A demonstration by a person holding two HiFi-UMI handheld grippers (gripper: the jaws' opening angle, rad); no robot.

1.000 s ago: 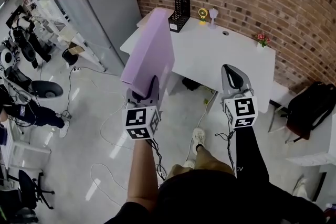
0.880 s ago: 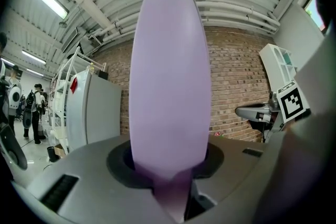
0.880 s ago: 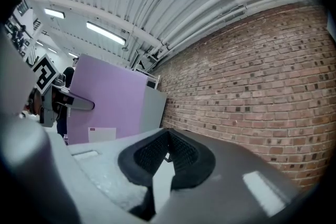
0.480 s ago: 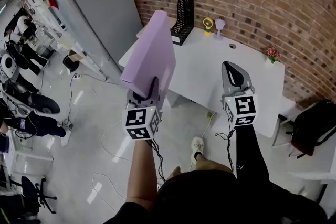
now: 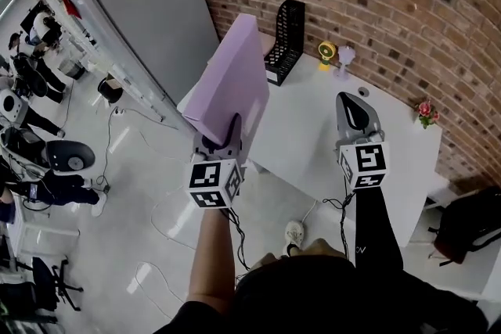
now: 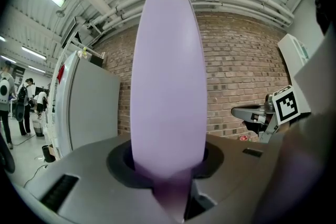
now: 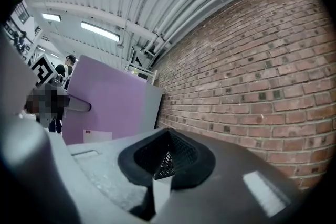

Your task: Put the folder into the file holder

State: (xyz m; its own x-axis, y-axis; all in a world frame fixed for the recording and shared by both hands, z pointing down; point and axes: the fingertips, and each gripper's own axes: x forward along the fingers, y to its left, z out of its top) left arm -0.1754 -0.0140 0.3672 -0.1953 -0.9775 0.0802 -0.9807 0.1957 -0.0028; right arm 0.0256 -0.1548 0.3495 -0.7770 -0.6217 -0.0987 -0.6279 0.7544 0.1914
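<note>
Purple folder (image 5: 233,82) stands upright in the left gripper (image 5: 228,129), whose jaws pinch its lower edge. The right gripper (image 5: 354,107) is closed on nothing. Over the last second the white desk (image 5: 313,105) and the black mesh file holder (image 5: 285,39) at its back corner have drawn nearer, so the carry is closing in. The folder hangs well short of the holder, and insertion has not begun.

One purple folder (image 5: 232,82), one black file holder (image 5: 286,41), one white table (image 5: 329,138), one yellow fan (image 5: 326,52), two grippers: left gripper (image 5: 232,126), right gripper (image 5: 352,107).
</note>
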